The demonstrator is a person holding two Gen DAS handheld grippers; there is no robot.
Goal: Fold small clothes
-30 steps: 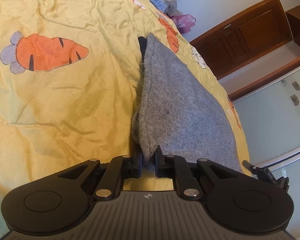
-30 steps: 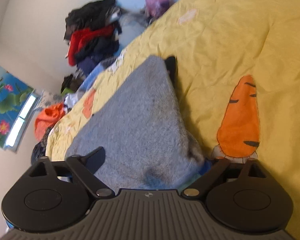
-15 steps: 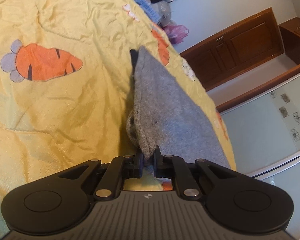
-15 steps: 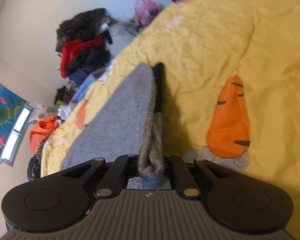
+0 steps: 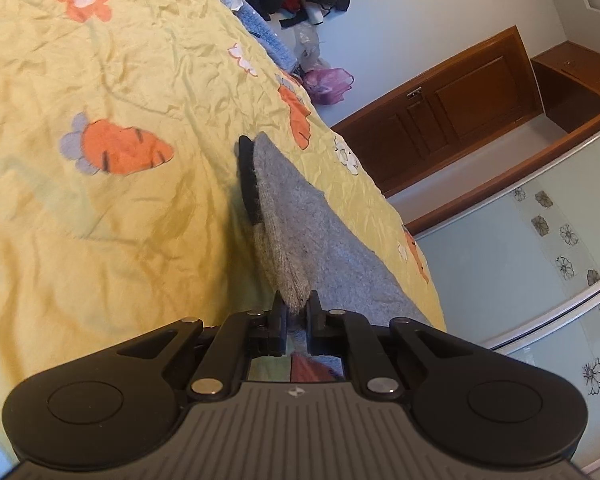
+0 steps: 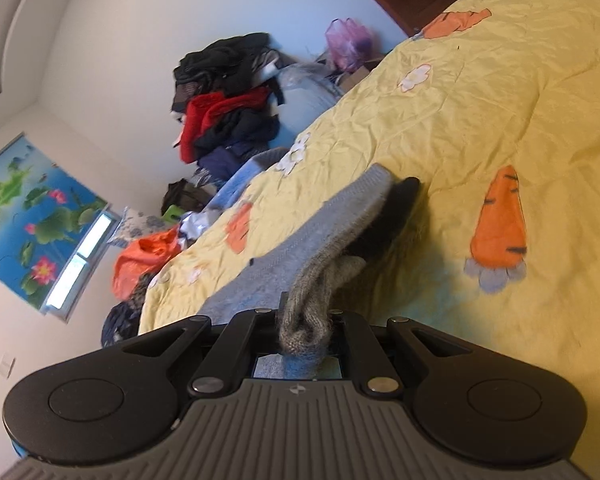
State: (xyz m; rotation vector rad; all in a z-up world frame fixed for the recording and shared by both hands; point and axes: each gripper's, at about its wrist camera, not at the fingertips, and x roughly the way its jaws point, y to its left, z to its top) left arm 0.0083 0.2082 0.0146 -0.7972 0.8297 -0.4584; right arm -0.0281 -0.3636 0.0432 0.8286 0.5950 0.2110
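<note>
Now both sets of tongs are clamped on the grey knitted garment [image 5: 300, 220]: the left tongs [image 5: 296, 308] pinch one bunched corner, and the right tongs [image 6: 305, 322] grip a thick wad of its ribbed edge. Between them the garment hangs lifted at the near end, its far end, with a black part, trailing onto the yellow carrot-print bedspread [image 5: 100, 220].

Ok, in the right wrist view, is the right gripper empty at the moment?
No, the right gripper is shut on a bunched edge of the grey knit garment, which runs from its jaws out over the yellow bedspread.
</note>
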